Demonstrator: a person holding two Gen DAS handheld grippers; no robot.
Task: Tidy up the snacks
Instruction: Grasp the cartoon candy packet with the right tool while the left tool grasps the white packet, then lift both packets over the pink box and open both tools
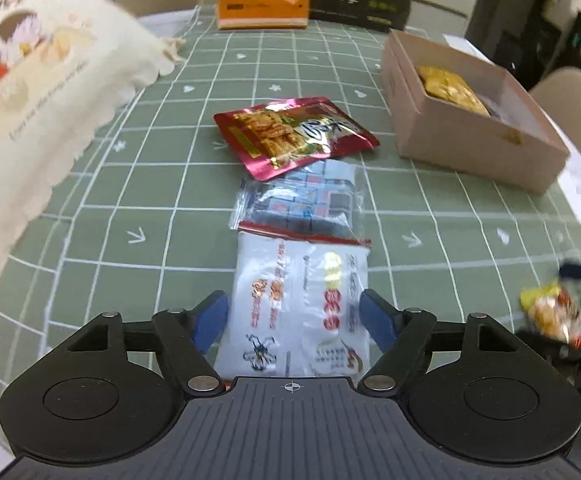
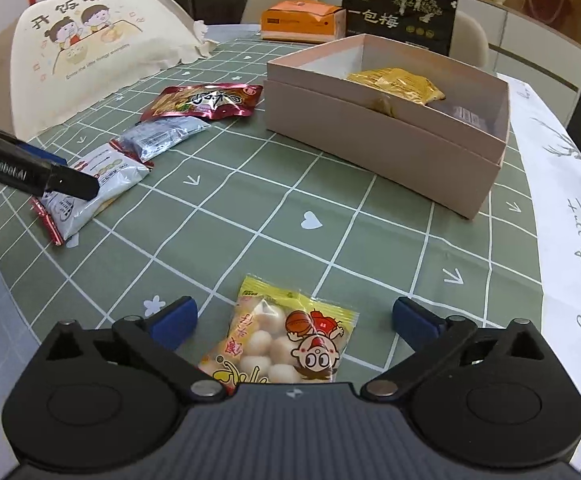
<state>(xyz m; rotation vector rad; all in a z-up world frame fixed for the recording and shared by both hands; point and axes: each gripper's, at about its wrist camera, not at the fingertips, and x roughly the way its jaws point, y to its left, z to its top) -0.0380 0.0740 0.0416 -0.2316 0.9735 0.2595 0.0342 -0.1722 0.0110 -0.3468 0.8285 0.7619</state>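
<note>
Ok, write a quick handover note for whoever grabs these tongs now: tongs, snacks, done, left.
Left tongs: open, straddling the white packet, not gripping.
Right tongs: open, around the yellow packet of white balls, not gripping.
On the cloth: red packet and clear packet, lined up beyond the white one.
Done: gold packet already in the pink box.
Left: four loose packets probably go into the box.
</note>
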